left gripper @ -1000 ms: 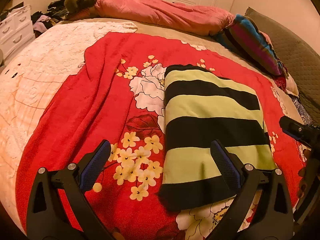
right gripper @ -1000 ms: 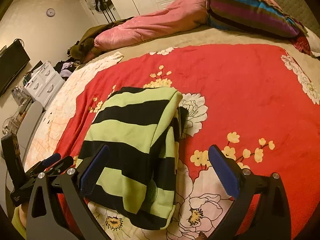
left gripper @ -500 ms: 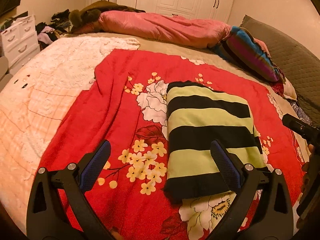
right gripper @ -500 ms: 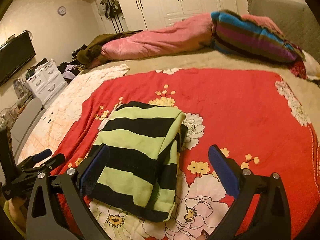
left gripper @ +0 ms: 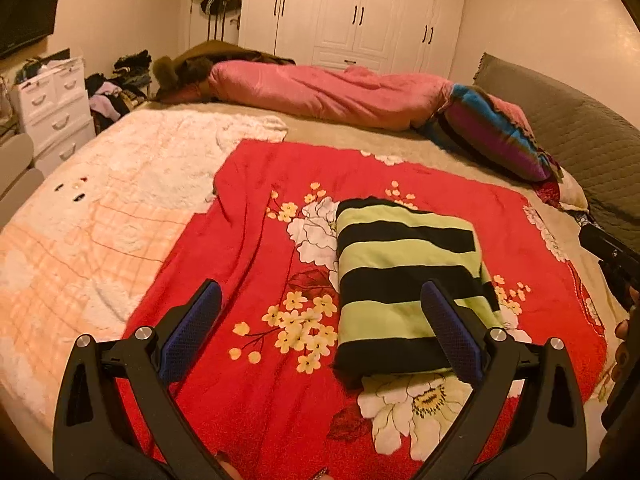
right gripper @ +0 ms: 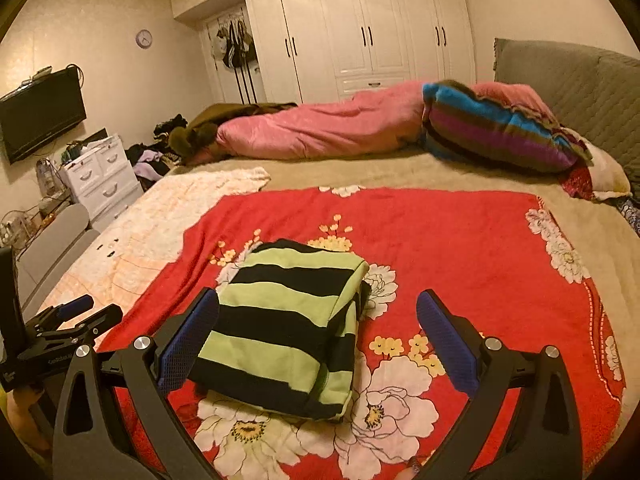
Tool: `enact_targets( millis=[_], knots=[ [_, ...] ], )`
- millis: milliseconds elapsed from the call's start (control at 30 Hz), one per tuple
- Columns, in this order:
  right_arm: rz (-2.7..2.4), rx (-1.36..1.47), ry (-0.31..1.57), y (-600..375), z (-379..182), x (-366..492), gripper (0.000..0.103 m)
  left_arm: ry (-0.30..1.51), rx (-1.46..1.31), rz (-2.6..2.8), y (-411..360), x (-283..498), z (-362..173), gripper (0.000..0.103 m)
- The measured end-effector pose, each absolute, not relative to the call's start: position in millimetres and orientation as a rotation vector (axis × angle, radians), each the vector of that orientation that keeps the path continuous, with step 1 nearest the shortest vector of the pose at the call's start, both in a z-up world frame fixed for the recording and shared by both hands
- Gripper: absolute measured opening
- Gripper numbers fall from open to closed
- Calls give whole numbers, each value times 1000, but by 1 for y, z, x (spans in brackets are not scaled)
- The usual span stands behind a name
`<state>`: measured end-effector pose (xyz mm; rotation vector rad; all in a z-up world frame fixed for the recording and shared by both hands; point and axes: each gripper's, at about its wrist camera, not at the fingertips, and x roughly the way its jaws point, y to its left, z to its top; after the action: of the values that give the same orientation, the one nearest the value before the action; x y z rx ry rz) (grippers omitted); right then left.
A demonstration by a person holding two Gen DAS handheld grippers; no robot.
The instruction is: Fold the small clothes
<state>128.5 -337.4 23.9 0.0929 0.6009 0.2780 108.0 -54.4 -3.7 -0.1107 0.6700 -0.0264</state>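
While one folded green-and-black striped garment (left gripper: 404, 284) lies flat on the red floral blanket (left gripper: 256, 360), two grippers hover over it, each with jaws spread wide and holding nothing. From the left gripper (left gripper: 320, 336) it sits toward the right finger; from the right gripper (right gripper: 318, 340), toward the left finger.

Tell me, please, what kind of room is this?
Most likely a home bedroom. A large bed fills the view, with a pink duvet bunched along its far side, and a white built-in wardrobe stands behind. A folded striped garment lies on the red floral blanket.
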Motion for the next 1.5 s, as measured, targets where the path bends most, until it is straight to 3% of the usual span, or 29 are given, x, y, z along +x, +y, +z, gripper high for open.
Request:
enact_targets(
  millis=[567,1500],
  knots=[
    [212,96,621,-351,27,51,99,664,-95,-60,-59,47,17,94],
    [204,30,732,-328,-27,5,99,840,-107,-59,-58,24,-35,94]
  ],
)
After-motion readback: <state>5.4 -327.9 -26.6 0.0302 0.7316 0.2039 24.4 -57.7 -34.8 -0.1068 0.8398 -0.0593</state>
